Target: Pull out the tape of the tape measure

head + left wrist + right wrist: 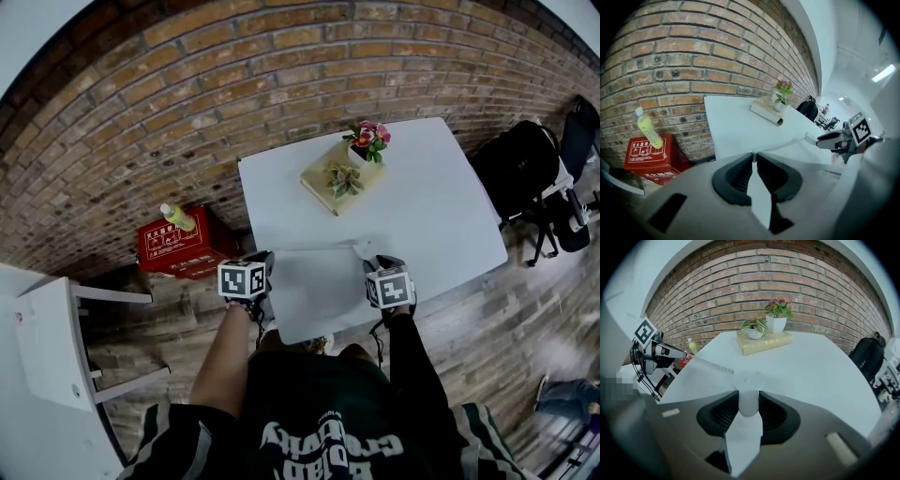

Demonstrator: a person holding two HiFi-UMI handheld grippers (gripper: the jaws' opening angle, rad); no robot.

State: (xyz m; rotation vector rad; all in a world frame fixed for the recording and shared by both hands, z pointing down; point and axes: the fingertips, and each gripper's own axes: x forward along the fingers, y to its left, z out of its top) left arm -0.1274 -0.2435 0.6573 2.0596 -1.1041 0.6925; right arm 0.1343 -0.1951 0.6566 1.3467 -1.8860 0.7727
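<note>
Both pairs were gripping: my left fingers [736, 176] pinched the tape [780, 146] by its end, my right fingers [774, 413] clamped the white case [749, 398], and the drawn tape ran left to right between them along the near edge of the surface [422, 206], so I judged further pull lay leftward.

Smooth plastic tape measure [748, 389]; rough brick wall [740, 282].
</note>
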